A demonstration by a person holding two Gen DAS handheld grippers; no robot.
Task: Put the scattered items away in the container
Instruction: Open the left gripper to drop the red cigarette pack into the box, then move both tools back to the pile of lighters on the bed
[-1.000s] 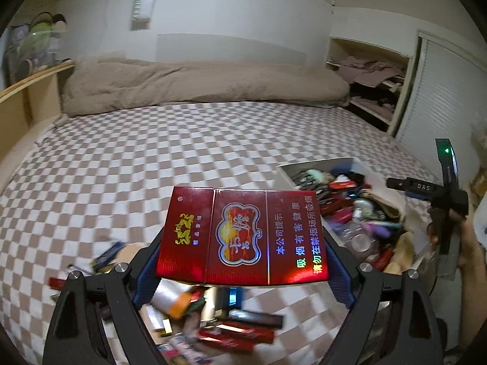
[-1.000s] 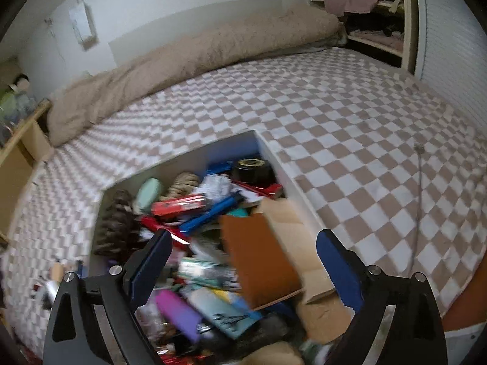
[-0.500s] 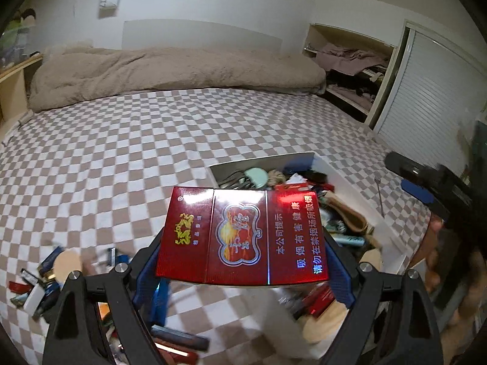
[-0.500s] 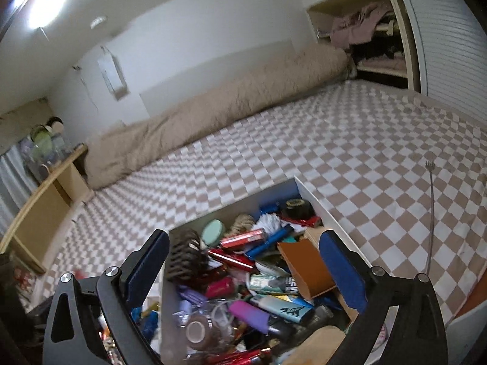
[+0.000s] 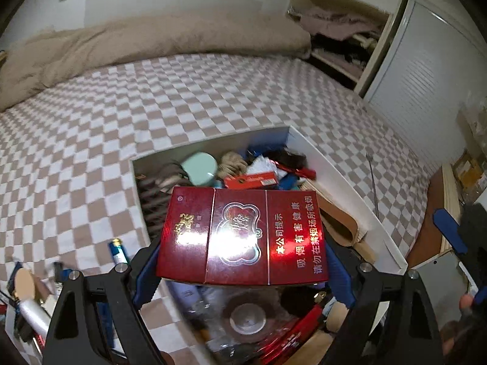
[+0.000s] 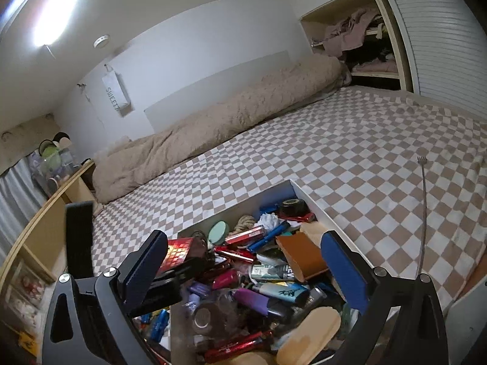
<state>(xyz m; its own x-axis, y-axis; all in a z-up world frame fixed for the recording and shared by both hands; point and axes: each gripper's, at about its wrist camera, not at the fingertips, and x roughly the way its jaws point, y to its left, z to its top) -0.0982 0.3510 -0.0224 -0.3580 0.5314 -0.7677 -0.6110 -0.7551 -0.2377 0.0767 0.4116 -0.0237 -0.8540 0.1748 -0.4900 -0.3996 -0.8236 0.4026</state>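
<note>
The left gripper [image 5: 240,261] holds the red cigarette carton [image 5: 242,237] by its two short ends, flat and level, above the near part of the white container [image 5: 350,188], which stands on the checkered bed [image 5: 152,106] and is already piled high with small things. The risk, as I judge it, is in the release: the carton is wide and the heap below is uneven (bottles, tubes, a roll of tape [image 5: 246,319]), so it could land tilted, slide over the low wall, or push something out on the side where a battery [image 5: 117,251] and other loose items lie. The right gripper [image 6: 243,266] has its jaws spread wide with nothing between them, over the same container. Compared with one second ago, the carton was then over the scattered pile on the bed and the container lay well to its right; now the container is directly under it.
</note>
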